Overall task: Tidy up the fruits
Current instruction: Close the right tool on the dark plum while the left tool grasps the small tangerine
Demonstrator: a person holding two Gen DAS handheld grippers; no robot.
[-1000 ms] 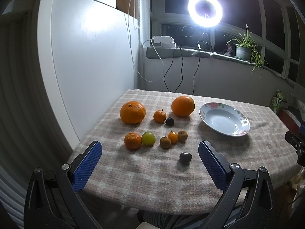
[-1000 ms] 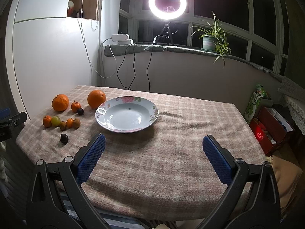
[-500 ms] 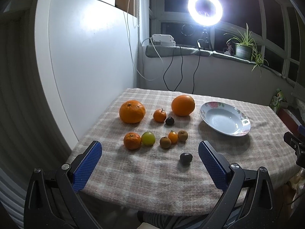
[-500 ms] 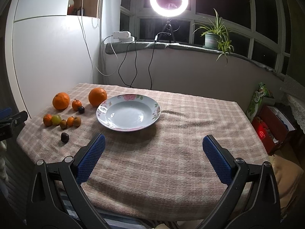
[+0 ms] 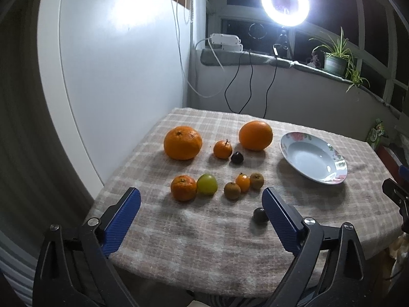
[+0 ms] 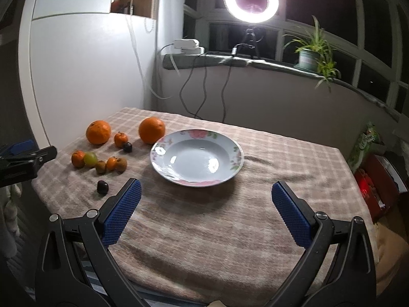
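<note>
left hand-held gripper (image 5: pixel 201 213) empty, jaws closing; right hand-held gripper (image 6: pixel 205 209) spread wide, empty. fruits (image 5: pixel 207 184) by bench (image 5: pixel 204 243) left edge: prob light, round, roll easy; grip across middle, gently.

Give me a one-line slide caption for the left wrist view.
Left gripper, jaws closing on nothing, faces nine fruits beside an empty floral plate.

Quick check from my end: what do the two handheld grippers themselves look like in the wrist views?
Both match. The left gripper has two black angular plastic arms joined by silver screws, each ending in a flat blue finger pad with a fine ribbed texture. The right gripper has the same black frame, with knobbly blue pads. No cables, markings, hands or sleeves show.
</note>
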